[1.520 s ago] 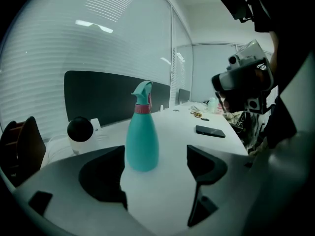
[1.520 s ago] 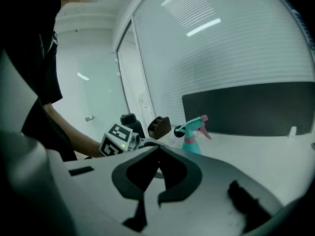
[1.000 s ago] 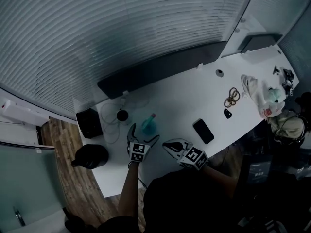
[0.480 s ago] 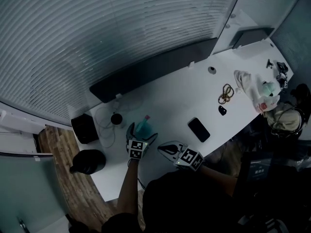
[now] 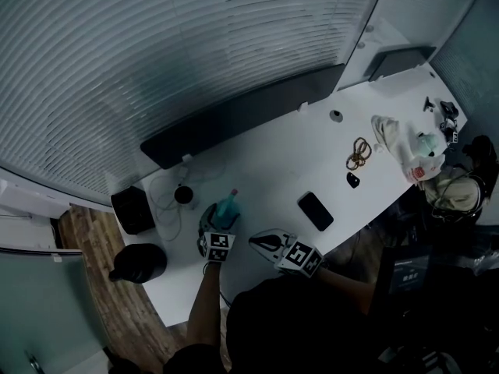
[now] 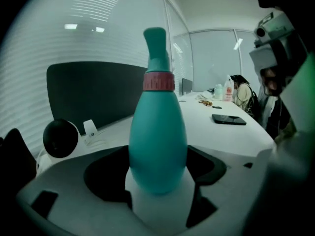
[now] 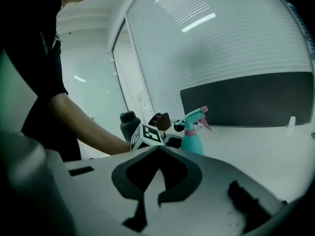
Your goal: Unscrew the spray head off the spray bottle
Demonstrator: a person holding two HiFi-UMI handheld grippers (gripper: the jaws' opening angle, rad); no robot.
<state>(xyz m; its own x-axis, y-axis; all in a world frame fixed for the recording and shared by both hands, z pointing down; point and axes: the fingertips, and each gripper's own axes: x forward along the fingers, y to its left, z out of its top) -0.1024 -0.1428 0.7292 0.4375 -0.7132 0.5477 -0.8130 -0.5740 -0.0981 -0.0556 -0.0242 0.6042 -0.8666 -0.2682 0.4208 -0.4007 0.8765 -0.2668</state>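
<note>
1. Your left claw (image 5: 221,218) has the teal plastic spray bottle (image 5: 225,208) between its jaws. The jaws have just been closing. In the left gripper view they meet the wide lower body (image 6: 157,141) on both sides, so you are grasping the bottle low down.
2. The bottle stands upright on the long white bench (image 5: 273,158), near its left end and close to the edge on your side.
3. The teal trigger spray head (image 7: 194,117) sits on the neck above a pink ribbed collar (image 6: 158,81). Head and collar rise well above the left claw's jaws, and nothing touches them. The pink nozzle tip (image 7: 204,111) points away from you, towards the dark panel (image 5: 242,111) along the far side of the bench.
4. Your right claw (image 5: 253,241) is clenched, jaws together with nothing between them. It sits just to the right of the left claw, apart from the bottle. In the right gripper view the bottle stands beyond its tips and a little to their right, with the left claw's marker cube (image 7: 146,134) just beside it.
5. A flat black phone (image 5: 315,210) lies on the bench to the right of both claws, well apart from the bottle.
6. A small round black-fronted device (image 6: 60,137) stands just left of the bottle, with a black box (image 5: 128,209) further left at the bench's end.
7. A black flask (image 5: 140,262) stands at the bench's near left corner.
</note>
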